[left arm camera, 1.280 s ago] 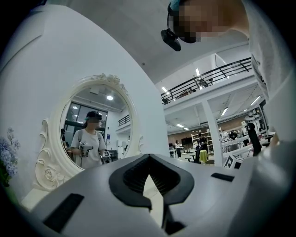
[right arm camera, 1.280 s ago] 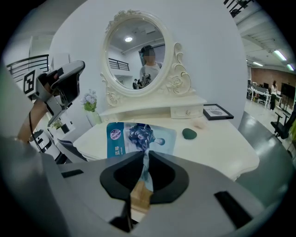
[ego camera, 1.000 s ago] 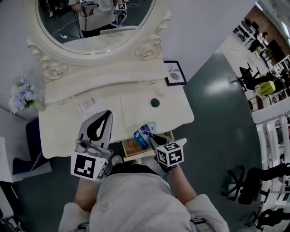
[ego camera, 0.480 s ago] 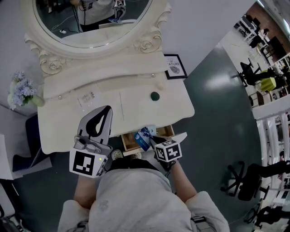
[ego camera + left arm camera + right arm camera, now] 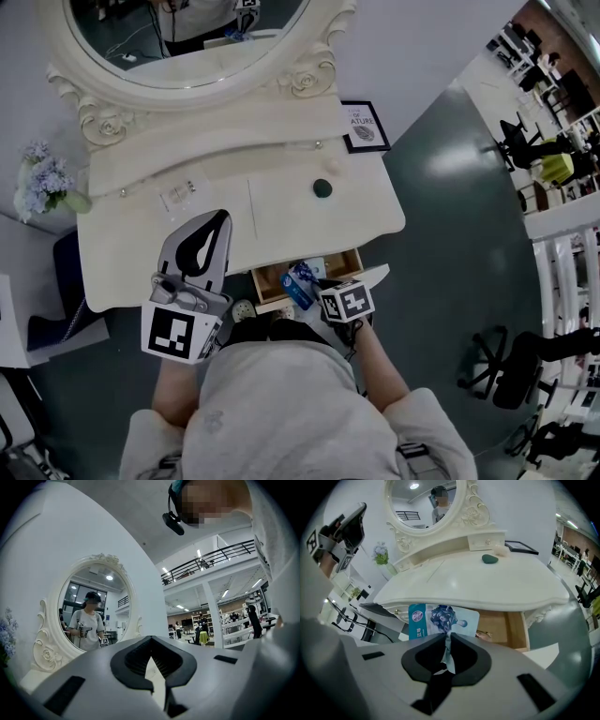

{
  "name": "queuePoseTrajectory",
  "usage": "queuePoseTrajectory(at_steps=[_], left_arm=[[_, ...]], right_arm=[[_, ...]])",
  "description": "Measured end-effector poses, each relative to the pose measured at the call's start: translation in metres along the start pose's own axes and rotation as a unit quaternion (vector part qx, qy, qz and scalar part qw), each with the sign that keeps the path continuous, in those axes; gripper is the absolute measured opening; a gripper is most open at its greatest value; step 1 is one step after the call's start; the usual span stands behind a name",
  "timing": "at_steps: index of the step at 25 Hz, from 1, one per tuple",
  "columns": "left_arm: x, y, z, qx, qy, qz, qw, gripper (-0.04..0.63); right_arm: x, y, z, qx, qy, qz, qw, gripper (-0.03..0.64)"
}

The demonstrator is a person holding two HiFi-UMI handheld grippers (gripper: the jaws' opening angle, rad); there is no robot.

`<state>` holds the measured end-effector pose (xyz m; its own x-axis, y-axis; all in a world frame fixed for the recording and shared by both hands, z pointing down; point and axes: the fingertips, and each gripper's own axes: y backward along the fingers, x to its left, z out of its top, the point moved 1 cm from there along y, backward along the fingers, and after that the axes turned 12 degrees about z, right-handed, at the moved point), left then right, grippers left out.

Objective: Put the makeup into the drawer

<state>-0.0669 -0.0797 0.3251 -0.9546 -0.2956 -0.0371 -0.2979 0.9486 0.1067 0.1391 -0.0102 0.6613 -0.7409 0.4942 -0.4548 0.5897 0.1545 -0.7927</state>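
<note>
Sachet (image 5: 443,619) in hand, we are most of the way there: our right gripper (image 5: 448,638) is clamped on its lower edge and holds it over the open drawer (image 5: 502,629), not yet inside. What is left, we judge, is to lower it in, let go, and perhaps push the drawer closed. Our left gripper (image 5: 151,640) has its jaws together on nothing, above the table (image 5: 281,216), where a small green thing (image 5: 322,187) sits untouched.

Flat blue makeup sachet (image 5: 440,619), upright, over open wooden drawer (image 5: 506,629)
</note>
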Motion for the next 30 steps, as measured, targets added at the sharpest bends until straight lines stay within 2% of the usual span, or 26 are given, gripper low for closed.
queuePoseTrajectory(at_steps=[12, 14, 17, 20, 24, 26, 30], left_arm=[[-0.003, 0.006, -0.006, 0.009, -0.007, -0.006, 0.9999, 0.012], [-0.003, 0.010, -0.013, 0.027, -0.017, -0.012, 0.9994, 0.012], [-0.002, 0.009, -0.007, 0.012, -0.008, -0.004, 0.9999, 0.012], [-0.001, 0.013, -0.013, 0.027, -0.016, -0.007, 0.9995, 0.012], [0.003, 0.016, -0.013, 0.027, -0.017, -0.001, 0.9995, 0.012], [0.006, 0.019, -0.016, 0.037, -0.020, 0.000, 0.9991, 0.012], [0.010, 0.017, -0.010, 0.020, -0.010, 0.008, 0.9997, 0.012]], right_arm=[[-0.017, -0.032, 0.004, 0.049, -0.010, -0.022, 0.999, 0.043], [-0.019, -0.036, 0.007, 0.052, -0.010, -0.023, 0.998, 0.043], [-0.021, -0.044, 0.014, 0.052, -0.013, -0.026, 0.998, 0.043], [-0.025, -0.055, 0.015, 0.056, -0.017, -0.033, 0.998, 0.043], [-0.030, -0.066, 0.010, 0.057, -0.030, -0.050, 0.997, 0.043], [-0.031, -0.069, 0.011, 0.063, -0.017, -0.062, 0.996, 0.043], [-0.033, -0.075, 0.011, 0.092, 0.006, -0.082, 0.992, 0.044]])
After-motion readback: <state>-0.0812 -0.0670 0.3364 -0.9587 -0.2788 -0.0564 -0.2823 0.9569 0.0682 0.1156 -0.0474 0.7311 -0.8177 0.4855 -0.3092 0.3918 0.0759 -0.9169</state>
